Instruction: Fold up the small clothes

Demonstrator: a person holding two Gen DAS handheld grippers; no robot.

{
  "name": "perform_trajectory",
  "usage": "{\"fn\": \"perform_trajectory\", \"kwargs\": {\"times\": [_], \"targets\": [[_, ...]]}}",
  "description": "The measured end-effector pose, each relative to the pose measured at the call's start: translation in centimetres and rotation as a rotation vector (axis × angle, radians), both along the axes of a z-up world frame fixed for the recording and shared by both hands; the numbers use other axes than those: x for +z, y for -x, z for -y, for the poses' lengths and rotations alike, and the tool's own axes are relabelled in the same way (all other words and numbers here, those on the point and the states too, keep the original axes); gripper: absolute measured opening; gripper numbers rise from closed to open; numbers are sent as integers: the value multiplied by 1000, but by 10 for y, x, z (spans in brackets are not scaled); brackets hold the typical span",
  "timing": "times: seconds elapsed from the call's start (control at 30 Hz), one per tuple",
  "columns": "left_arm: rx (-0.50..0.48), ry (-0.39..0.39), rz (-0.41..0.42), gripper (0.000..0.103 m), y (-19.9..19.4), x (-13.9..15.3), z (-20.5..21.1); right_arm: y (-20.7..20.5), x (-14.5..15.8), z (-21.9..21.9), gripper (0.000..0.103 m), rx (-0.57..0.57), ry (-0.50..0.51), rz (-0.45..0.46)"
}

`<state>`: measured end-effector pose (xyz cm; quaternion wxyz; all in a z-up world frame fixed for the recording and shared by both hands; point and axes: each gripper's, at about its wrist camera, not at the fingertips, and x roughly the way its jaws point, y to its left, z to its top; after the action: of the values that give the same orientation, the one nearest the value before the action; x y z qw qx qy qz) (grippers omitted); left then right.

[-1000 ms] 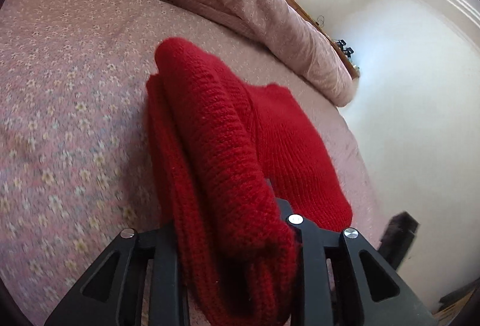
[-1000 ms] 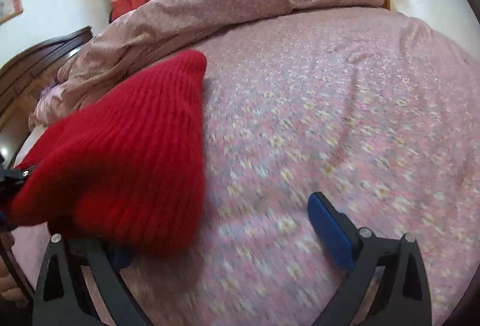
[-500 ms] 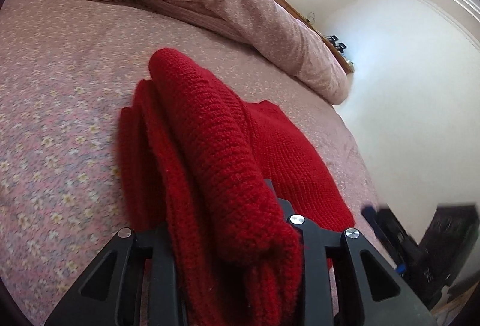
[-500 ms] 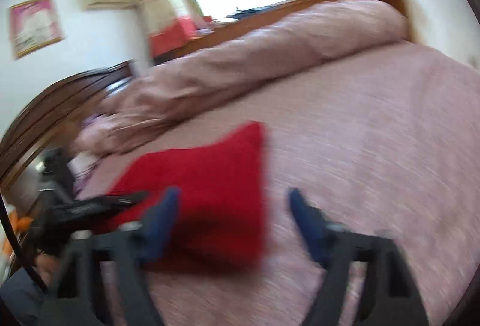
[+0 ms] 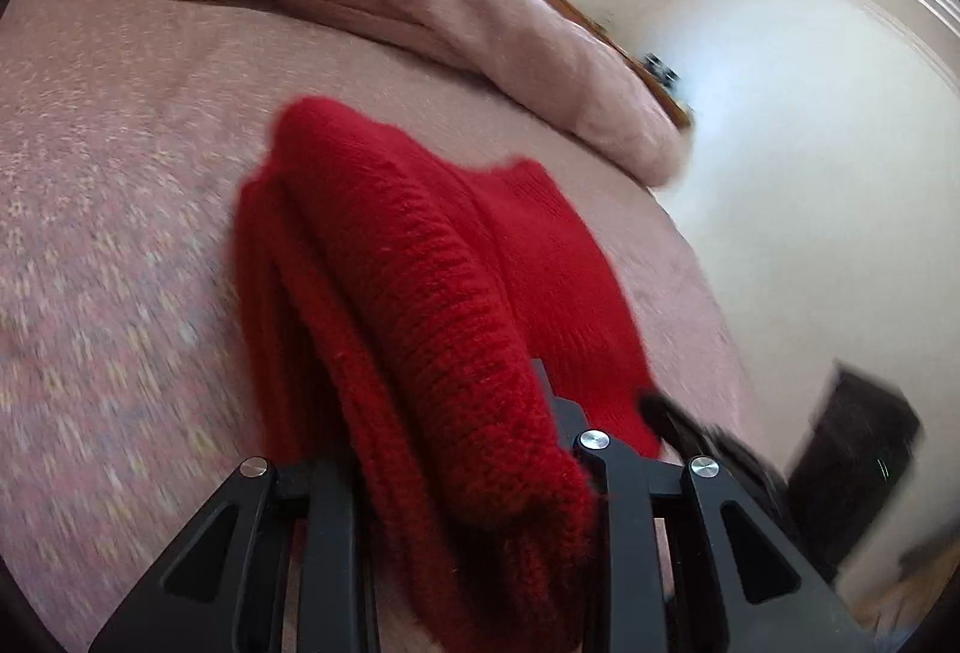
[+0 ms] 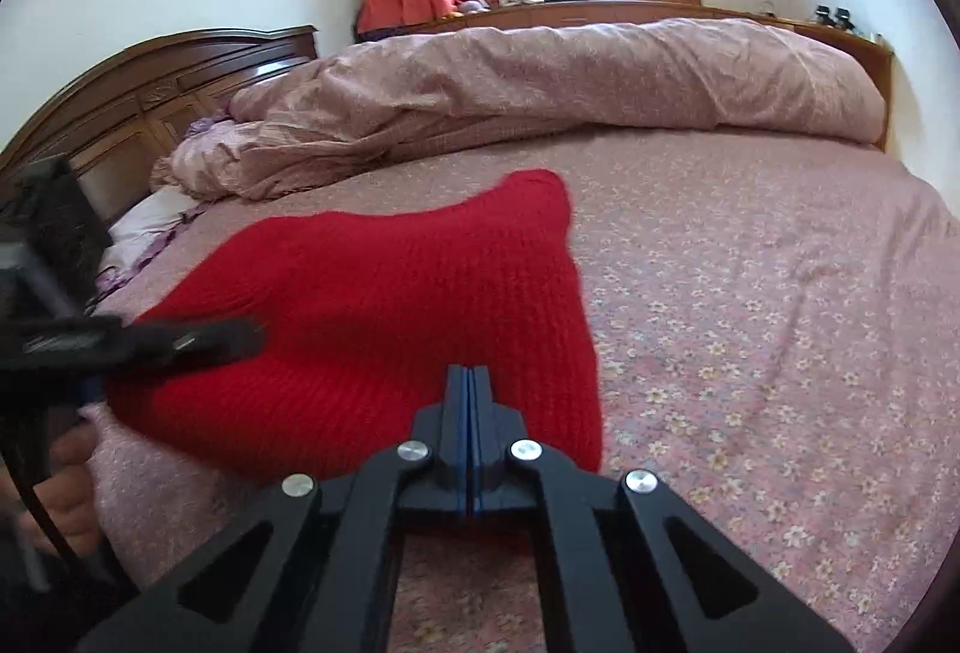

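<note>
The red knit lay on the bed, near its front edge, with one thick folded roll lifted off the flat part. The left tongs were clenched on this roll, so that the fold ran up between the two fingers and hung over them; I think this grip was kept to hold the layers together while the fold was made. In the right wrist view the same tongs reached in from the left over the knit, and a hand was seen under them.

The right tongs were pressed fully together with nothing between the blue pads. They stood just over the near edge of the knit, and I could not tell if they touched it. Probably they were closed in order to push or smooth the cloth, not to take it.

The duvet was bunched at the far side, well apart from the knit.
</note>
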<state>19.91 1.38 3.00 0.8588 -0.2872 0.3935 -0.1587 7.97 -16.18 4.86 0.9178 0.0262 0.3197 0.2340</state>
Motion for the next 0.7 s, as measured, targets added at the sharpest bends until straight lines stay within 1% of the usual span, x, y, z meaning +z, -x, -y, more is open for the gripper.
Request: {"fn": "perform_trajectory", "kwargs": {"times": [0.07,0.17,0.2,0.27,0.33,0.37,0.47,0.5,0.53,0.57,0.63,0.67,0.7], "targets": [[23,85,-32,22,-21,-12,-15,-1,0,-10,0,5,17,-3],[36,152,-58,23,-24,-21,-25,-7,-1,-29,0,-12,81,6],[38,149,-59,23,-20,-21,-25,-7,-2,-36,0,-11,111,16],[37,107,-51,25,-13,-19,-21,-6,-3,-41,0,-8,140,28],[28,62,-52,28,-5,-15,-19,-3,-5,-38,0,-2,135,37],[25,51,-56,29,-3,-13,-20,-2,-5,-36,0,1,123,40],[40,18,-73,34,14,-4,-27,7,1,-22,0,27,45,55],[41,1,-67,35,21,-1,-27,9,4,-15,3,41,16,51],[45,-21,-48,36,29,3,-27,9,5,-10,5,48,-2,42],[52,-42,-24,38,37,6,-27,8,7,-3,10,54,-30,24],[59,-53,15,42,47,10,-27,7,9,11,13,63,-106,-14],[64,-48,28,49,50,10,-29,6,10,17,20,64,-132,-26],[68,-28,28,59,50,9,-32,5,11,21,27,63,-150,-34]]}}
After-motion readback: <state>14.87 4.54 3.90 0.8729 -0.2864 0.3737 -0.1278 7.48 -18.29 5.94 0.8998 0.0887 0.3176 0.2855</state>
